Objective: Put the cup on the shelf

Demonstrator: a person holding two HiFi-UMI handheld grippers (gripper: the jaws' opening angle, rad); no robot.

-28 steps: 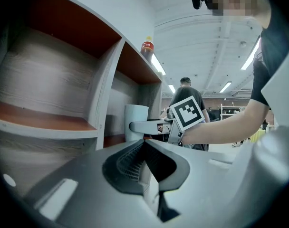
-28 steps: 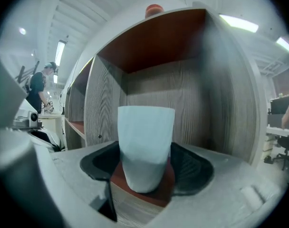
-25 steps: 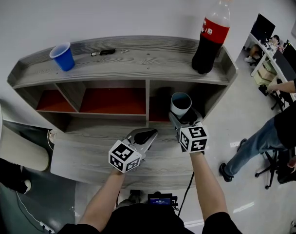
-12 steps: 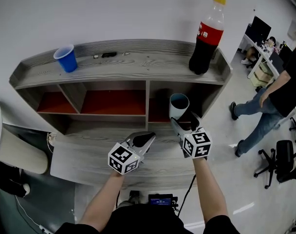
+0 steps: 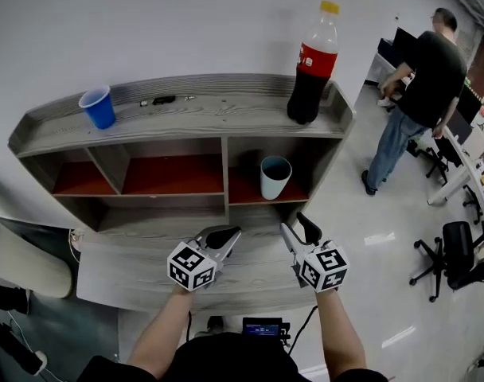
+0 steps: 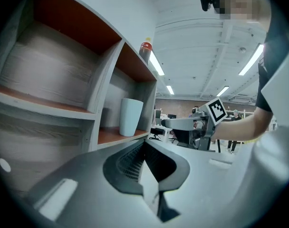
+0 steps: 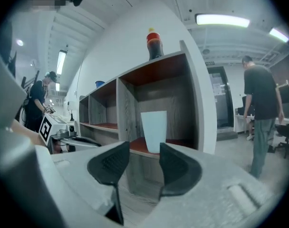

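Here, a grey wood-grain shelf unit [image 5: 186,114] with red-lined compartments stands against a plain white wall [image 5: 186,30] on a glossy pale floor [image 5: 361,221]. The pale, open-topped cup [image 5: 275,177] stands upright in the shelf's right-hand compartment, with neither gripper touching it. On the shelf's top, a yellow-capped cola bottle [image 5: 310,70] stands at the right end and a blue plastic cup [image 5: 98,107] at the left. In front of the shelf, the right gripper [image 5: 296,225] has just been closing its jaws, which are partly apart with nothing between them. The left gripper [image 5: 226,233] has its jaws pressed together, empty. Right of the shelf, a person in a dark shirt [image 5: 421,78] stands near a black office chair [image 5: 453,253].
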